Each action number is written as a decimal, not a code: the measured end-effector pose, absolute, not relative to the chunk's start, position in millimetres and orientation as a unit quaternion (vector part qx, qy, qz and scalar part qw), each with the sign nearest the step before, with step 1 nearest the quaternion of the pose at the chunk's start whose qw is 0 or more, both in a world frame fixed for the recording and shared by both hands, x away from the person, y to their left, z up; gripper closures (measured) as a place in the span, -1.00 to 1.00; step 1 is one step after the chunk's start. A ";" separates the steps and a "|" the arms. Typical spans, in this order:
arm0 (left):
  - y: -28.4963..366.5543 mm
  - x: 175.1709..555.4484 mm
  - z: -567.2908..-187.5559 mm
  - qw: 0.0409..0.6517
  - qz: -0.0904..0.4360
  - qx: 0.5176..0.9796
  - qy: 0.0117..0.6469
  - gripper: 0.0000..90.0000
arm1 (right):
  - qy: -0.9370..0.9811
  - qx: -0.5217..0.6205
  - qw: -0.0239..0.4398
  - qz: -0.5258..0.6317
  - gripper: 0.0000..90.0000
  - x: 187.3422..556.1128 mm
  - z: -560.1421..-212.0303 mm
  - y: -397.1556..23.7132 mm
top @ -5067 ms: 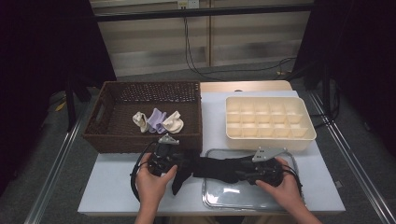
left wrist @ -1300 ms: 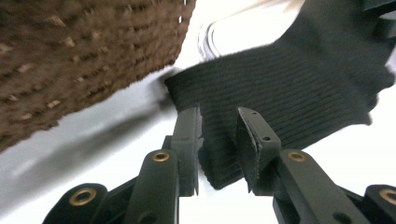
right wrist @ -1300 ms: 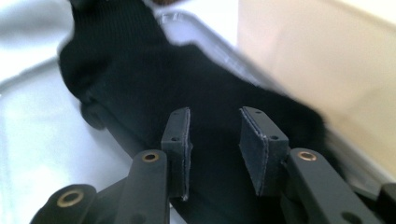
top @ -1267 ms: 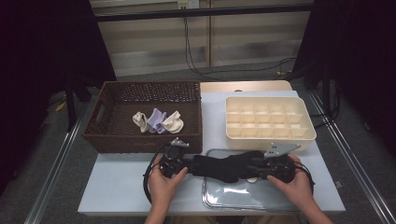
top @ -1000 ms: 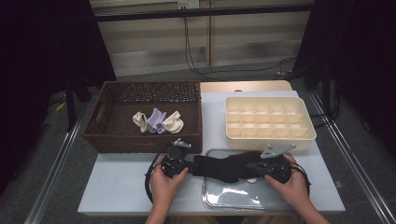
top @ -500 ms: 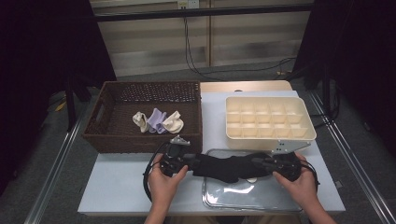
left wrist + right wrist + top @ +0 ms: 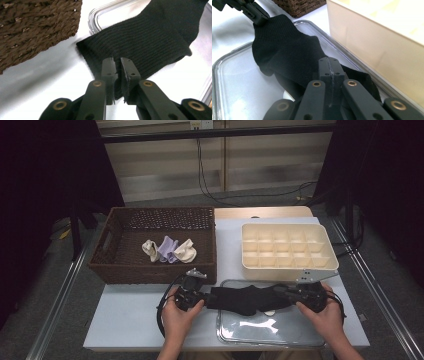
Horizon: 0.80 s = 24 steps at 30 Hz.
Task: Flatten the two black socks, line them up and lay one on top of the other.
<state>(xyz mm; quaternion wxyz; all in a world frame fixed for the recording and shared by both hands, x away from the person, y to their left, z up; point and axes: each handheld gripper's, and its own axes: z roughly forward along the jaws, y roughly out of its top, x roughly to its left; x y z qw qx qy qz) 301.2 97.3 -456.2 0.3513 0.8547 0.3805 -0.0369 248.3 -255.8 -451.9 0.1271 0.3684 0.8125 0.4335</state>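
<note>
The black sock is stretched out level between the two claws, hanging just above the clear tray at the near edge of the counter, its cuff end reaching past the tray's left rim toward the wicker basket. It is a soft ribbed knit, light and limp, so it will likely sag in the middle wherever it is not held and will fold rather than keep a shape; it is not fragile and not slippery, and a pinch on a doubled edge, at the cuff or the toe, looks the surest hold. The left claw has the cuff end between its jaws, which have just been easing apart a little, a narrow gap showing between them with the fabric still caught there. The right claw is pressed tight together on the other end, the knit bunched around its tips. Beyond the tray stands the cream divided box, its compartments bare, and in the basket lie three pale bundles, white, lilac and cream, close together and touching.
</note>
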 end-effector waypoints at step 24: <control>99.3 305.5 -464.4 0.333 -0.046 0.860 0.384 0.77 | 0.808 0.375 0.133 0.435 0.28 247.9 -455.6 -249.0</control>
